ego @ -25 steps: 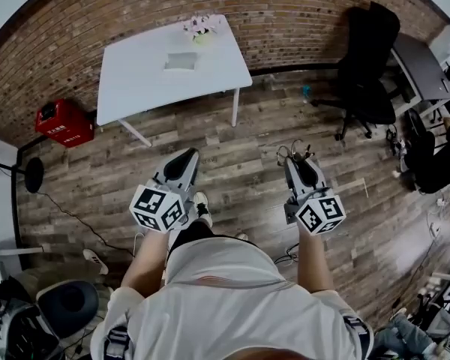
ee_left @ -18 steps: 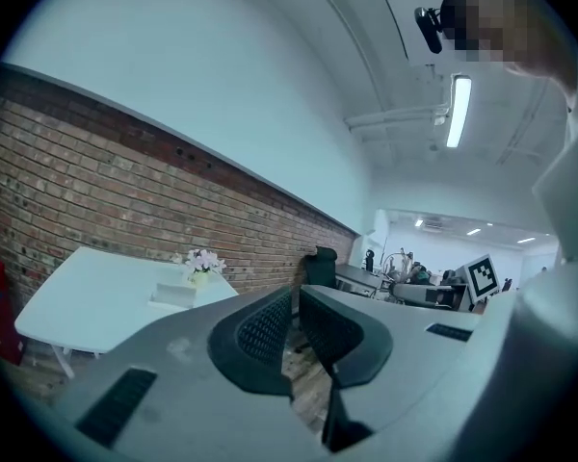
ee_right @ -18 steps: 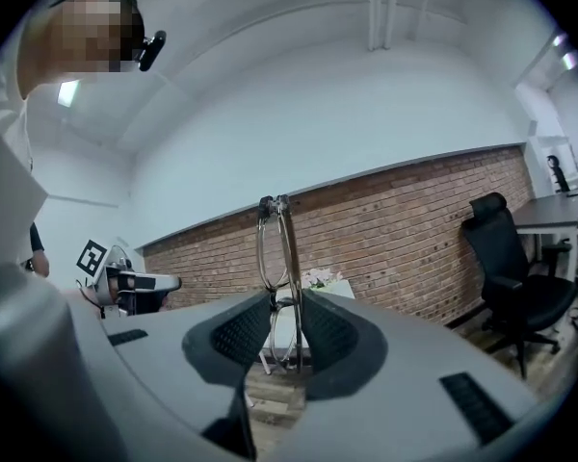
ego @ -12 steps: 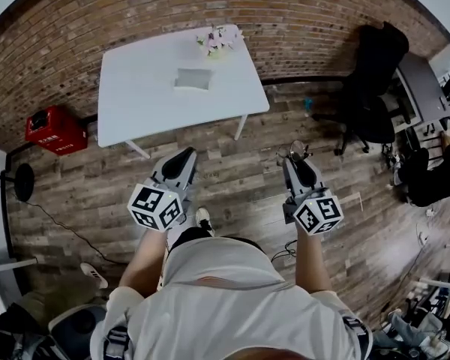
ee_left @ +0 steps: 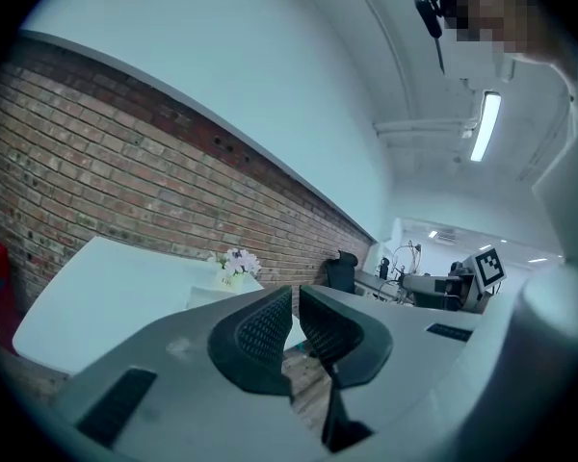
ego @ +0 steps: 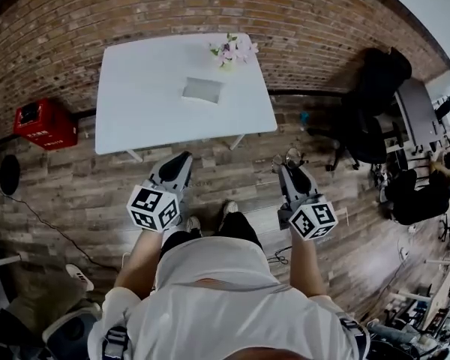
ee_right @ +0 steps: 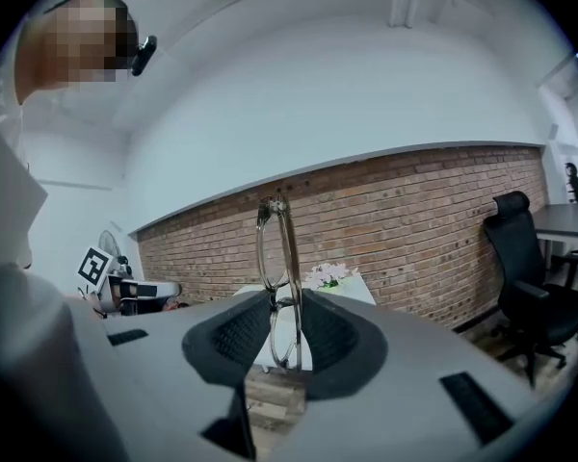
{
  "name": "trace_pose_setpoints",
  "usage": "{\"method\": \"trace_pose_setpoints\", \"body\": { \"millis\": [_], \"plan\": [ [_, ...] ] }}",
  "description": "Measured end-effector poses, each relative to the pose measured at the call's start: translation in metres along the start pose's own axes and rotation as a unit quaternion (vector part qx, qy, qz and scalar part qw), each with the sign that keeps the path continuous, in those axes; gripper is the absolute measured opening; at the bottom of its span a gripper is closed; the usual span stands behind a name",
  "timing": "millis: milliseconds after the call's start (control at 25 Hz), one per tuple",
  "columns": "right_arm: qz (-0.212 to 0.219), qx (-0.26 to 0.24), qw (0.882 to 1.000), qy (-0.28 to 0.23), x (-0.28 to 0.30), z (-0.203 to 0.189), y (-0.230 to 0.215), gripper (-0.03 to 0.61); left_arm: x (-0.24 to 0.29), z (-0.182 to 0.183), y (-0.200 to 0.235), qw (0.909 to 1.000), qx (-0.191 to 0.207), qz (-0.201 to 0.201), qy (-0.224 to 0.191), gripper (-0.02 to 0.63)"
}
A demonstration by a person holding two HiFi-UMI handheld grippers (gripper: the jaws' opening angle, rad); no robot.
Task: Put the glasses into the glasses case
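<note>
The glasses (ee_right: 276,248), thin metal frames, stand upright between the pads of my right gripper (ee_right: 286,340), which is shut on them. In the head view they show as a small wire shape (ego: 291,156) at that gripper's tip (ego: 289,165). A pale glasses case (ego: 202,90) lies on the white table (ego: 135,96), beyond both grippers. My left gripper (ego: 181,157) is held level beside the right one over the floor. Its pads (ee_left: 270,325) nearly meet, with nothing between them. The left gripper view shows the case (ee_left: 207,295) on the table ahead.
A small pot of pink flowers (ego: 232,49) stands at the table's far edge by the brick wall. A red box (ego: 45,122) sits on the floor to the left. Black office chairs (ego: 375,100) and desks are to the right. Wooden floor lies between me and the table.
Both grippers have been carried forward together, and the table with the case has come nearer and larger in the head view. The glasses stay clamped in the right gripper.
</note>
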State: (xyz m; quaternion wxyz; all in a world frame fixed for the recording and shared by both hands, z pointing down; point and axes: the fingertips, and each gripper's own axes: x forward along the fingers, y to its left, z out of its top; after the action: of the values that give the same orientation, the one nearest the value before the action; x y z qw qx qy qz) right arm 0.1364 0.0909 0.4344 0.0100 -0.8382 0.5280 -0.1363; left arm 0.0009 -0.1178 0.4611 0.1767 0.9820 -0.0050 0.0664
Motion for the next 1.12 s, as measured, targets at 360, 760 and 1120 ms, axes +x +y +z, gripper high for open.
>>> {"method": "trace_pose_setpoints", "body": {
  "millis": [360, 760, 1120],
  "plan": [
    [0.084, -0.005, 0.996, 0.011, 0.118, 0.014, -0.004, 0.149, 0.022, 0.021, 0.066, 0.9972, -0.003, 0.073, -0.017, 0.034],
    [0.17, -0.026, 0.985, 0.026, 0.249, 0.059, -0.061, 0.149, 0.1, 0.073, 0.116, 0.9865, -0.004, 0.159, -0.039, 0.034],
    [0.249, -0.024, 0.965, 0.073, 0.35, 0.051, -0.1, 0.149, 0.134, 0.066, 0.149, 0.9639, -0.034, 0.262, -0.037, 0.034]
  ]
}}
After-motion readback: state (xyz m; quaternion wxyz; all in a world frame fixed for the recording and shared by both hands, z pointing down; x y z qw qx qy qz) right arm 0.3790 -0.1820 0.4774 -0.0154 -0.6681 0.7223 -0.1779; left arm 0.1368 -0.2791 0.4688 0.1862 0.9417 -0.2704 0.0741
